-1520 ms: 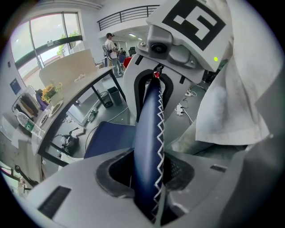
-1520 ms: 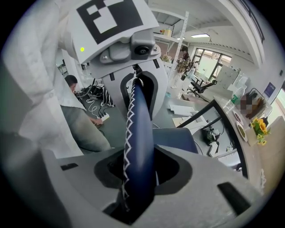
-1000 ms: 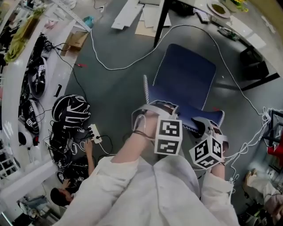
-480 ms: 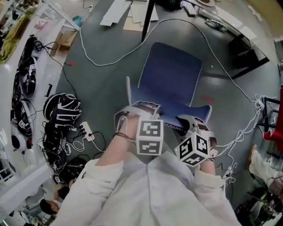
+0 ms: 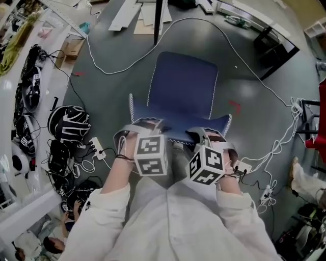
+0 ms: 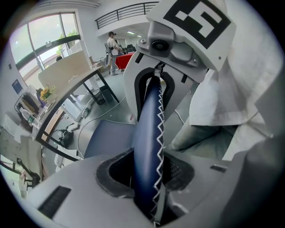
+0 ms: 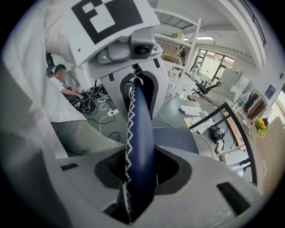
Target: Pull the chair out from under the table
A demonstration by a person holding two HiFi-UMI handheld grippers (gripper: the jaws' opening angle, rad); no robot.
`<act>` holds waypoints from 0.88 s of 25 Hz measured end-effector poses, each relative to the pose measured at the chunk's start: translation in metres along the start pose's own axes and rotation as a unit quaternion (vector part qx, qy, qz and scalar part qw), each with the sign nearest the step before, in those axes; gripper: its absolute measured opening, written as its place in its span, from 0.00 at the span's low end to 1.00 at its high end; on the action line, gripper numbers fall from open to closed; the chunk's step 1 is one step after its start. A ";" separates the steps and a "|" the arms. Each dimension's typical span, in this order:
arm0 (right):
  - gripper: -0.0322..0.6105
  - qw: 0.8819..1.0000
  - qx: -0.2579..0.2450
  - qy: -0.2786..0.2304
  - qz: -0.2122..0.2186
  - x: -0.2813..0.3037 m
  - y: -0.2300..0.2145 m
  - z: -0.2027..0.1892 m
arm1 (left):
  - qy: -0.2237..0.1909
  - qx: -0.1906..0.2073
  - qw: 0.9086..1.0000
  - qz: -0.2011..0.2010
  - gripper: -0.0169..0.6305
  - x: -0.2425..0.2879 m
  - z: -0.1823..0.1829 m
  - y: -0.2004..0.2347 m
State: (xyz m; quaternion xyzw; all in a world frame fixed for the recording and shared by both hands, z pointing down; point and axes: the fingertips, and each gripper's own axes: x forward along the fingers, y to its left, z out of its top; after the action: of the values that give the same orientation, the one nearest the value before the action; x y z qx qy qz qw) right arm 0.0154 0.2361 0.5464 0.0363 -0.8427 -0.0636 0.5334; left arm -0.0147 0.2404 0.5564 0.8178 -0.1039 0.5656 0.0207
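Note:
The blue chair stands on the grey floor; its seat [image 5: 183, 84] lies ahead of me and its white-stitched backrest [image 5: 178, 126] is nearest. My left gripper [image 5: 142, 127] is shut on the backrest's top edge near its left end. The right gripper [image 5: 206, 135] is shut on the same edge near its right end. In the left gripper view the backrest [image 6: 149, 142] runs up between the jaws of that gripper [image 6: 147, 178] to the right gripper [image 6: 178, 44]. The right gripper view shows the backrest [image 7: 140, 147] clamped in its own jaws [image 7: 138, 178]. The table's dark leg [image 5: 158, 20] stands beyond the seat.
A long white cable [image 5: 117, 66] loops over the floor around the chair. Black-and-white gear [image 5: 69, 122], a power strip [image 5: 97, 148] and tangled wires lie at left. White boards [image 5: 125, 12] and a cardboard box [image 5: 71, 48] lie near the table leg. A person [image 7: 60, 84] sits behind.
Both grippers and the chair have come back toward me, away from the table. The table leg now sits higher in the head view and the seat is farther clear of it.

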 end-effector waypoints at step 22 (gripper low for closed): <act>0.23 0.997 -0.005 -0.001 0.071 -0.022 0.135 0.002 | 0.025 -0.004 0.998 -0.049 0.24 -0.018 -0.013 -0.135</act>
State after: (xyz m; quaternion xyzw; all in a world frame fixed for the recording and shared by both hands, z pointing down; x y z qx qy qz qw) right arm 0.0241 0.3724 0.5451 -0.0263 -0.8432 -0.0300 0.5361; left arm -0.0071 0.3775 0.5555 0.8076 -0.0654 0.5836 0.0540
